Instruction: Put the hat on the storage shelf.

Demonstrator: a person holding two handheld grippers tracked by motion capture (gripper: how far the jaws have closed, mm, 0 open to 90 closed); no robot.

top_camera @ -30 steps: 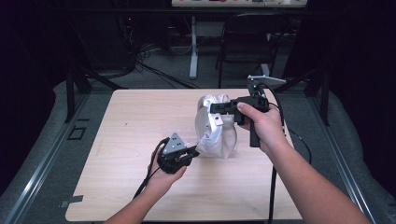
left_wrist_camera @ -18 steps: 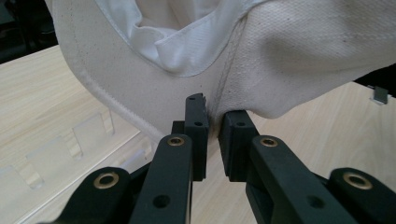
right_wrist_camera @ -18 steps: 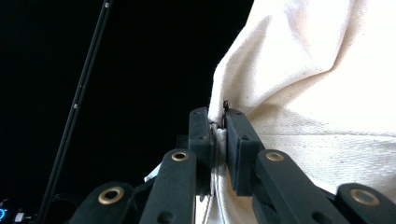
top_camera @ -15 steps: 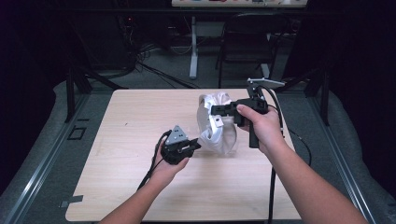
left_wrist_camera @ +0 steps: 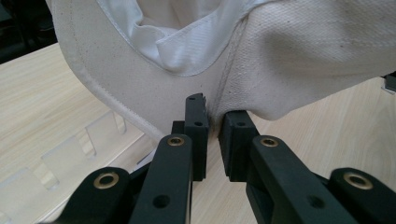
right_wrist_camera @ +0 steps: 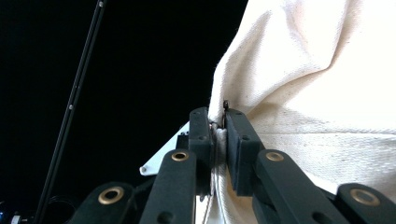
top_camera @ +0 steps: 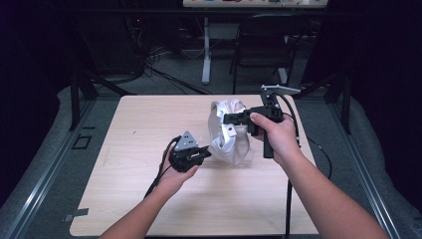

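Right gripper [top_camera: 230, 118] is clamped tight on a fold of the cream-white canvas cloth bag [top_camera: 226, 134], holding its upper part up above the light wooden counter [top_camera: 124, 129], nearer the counter's right edge than its left. In the right gripper view the 2 jaws pinch the fabric [right_wrist_camera: 299, 93] flat. Left gripper [top_camera: 205, 153] meets the bag's lower edge; its jaws stand slightly apart, fabric [left_wrist_camera: 289, 60] pressed into the narrow gap, not clearly squeezed.
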